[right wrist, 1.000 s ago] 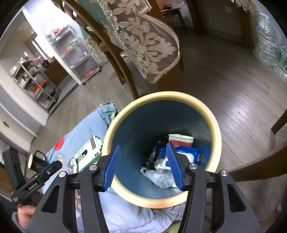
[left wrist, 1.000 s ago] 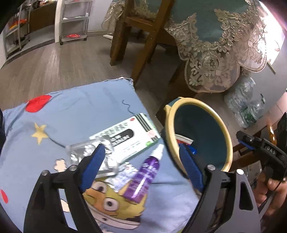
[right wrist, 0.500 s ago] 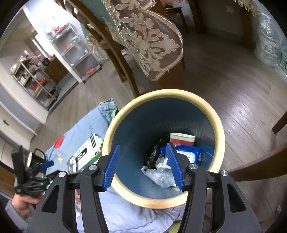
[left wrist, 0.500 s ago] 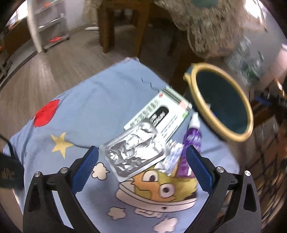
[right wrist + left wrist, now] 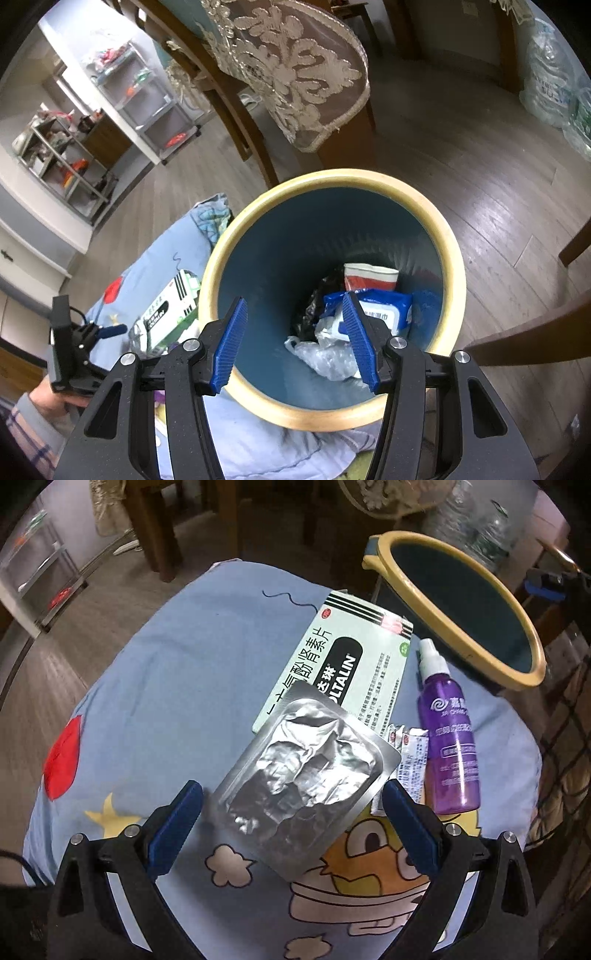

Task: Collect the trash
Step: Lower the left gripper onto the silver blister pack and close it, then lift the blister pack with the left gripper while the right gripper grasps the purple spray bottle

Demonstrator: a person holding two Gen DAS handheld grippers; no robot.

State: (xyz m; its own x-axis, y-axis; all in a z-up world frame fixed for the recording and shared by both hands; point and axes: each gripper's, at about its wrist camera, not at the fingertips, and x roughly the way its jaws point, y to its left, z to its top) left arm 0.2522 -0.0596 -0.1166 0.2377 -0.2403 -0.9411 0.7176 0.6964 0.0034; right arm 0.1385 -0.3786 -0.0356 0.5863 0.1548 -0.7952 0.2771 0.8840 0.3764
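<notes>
Left wrist view, left tongs (image 5: 291,814): spread wide and holding nothing; the blue pads sit on either side of the near end of the crumpled silver foil blister sheet (image 5: 303,779), not yet touching it.
Left wrist view, target: the foil sheet lies flat on the light blue cartoon-print cushion (image 5: 166,672), its far corner overlapping the white and green medicine box (image 5: 343,664). Small white sachets (image 5: 410,760) peek out at its right edge, and the purple plastic spray bottle (image 5: 448,734) lies just right of those.
Left wrist view, axis: the sheet's long axis runs from near-left to far-right, roughly in line with the box; the bottle lies near to far, nozzle pointing far, toward the bin.
Left wrist view, doing it well: I judge the sheet is thin and flat, so lower until one pad slips under an edge, close across the short width, and lift without dragging the sachets or box.
Right wrist view, right tongs (image 5: 293,343): partly open, empty, held over the mouth of the dark blue round bin with a yellow rim (image 5: 236,240).
Right wrist view, bin: trash already lies in its bottom, including a blue and white wipes packet (image 5: 384,314) and clear plastic film (image 5: 325,354); it stands at the cushion's right edge.
Right wrist view, left tongs: seen at far left in the person's hand (image 5: 55,391), above the cushion.
</notes>
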